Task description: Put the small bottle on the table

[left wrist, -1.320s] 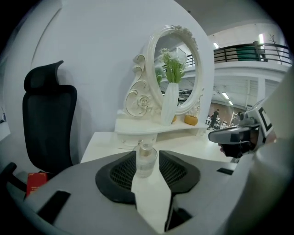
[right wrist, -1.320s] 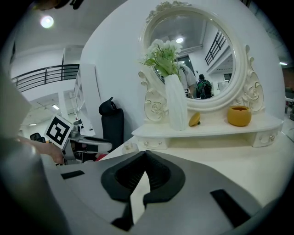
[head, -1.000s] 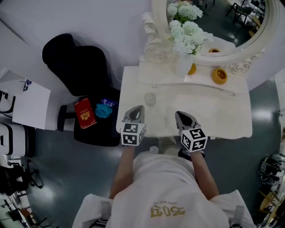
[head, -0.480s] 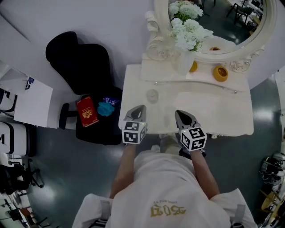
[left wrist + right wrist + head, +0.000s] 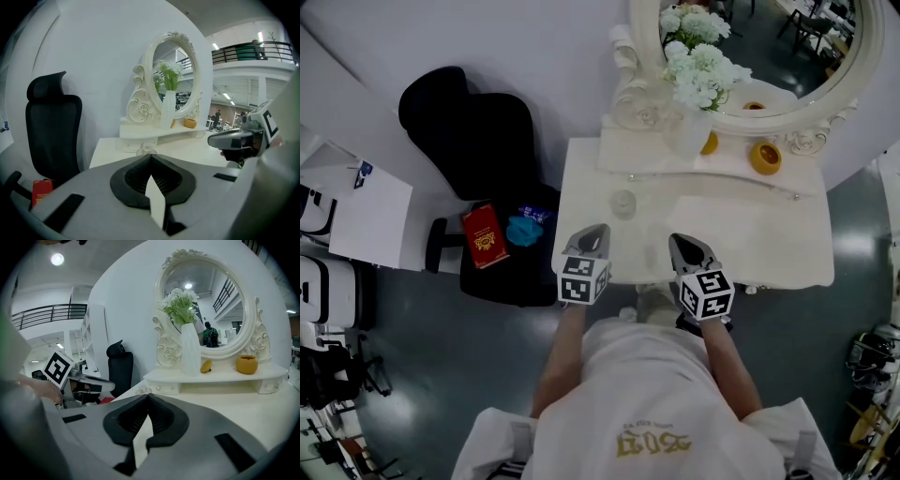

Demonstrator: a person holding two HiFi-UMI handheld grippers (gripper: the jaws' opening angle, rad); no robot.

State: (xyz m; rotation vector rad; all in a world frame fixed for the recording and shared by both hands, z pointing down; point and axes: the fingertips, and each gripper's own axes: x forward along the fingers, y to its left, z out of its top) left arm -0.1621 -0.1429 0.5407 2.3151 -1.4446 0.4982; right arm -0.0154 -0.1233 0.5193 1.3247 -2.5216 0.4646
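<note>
Left gripper [image 5: 592,229] and right gripper [image 5: 680,240] closed; red book [image 5: 483,237] shows illegible print.

The oval mirror [image 5: 797,56] runs off the head view's top edge, so its upper frame is lost. The small clear thing [image 5: 623,202] on the dressing table [image 5: 769,234] is too small to tell if it is a bottle; in the left gripper view the left gripper [image 5: 150,157] covers its base. A yellow object [image 5: 710,143] sits half hidden behind the white vase [image 5: 686,131]. The red book [image 5: 42,190] is partly covered too. Unidentifiable gear [image 5: 867,361] is cut by the right edge.
</note>
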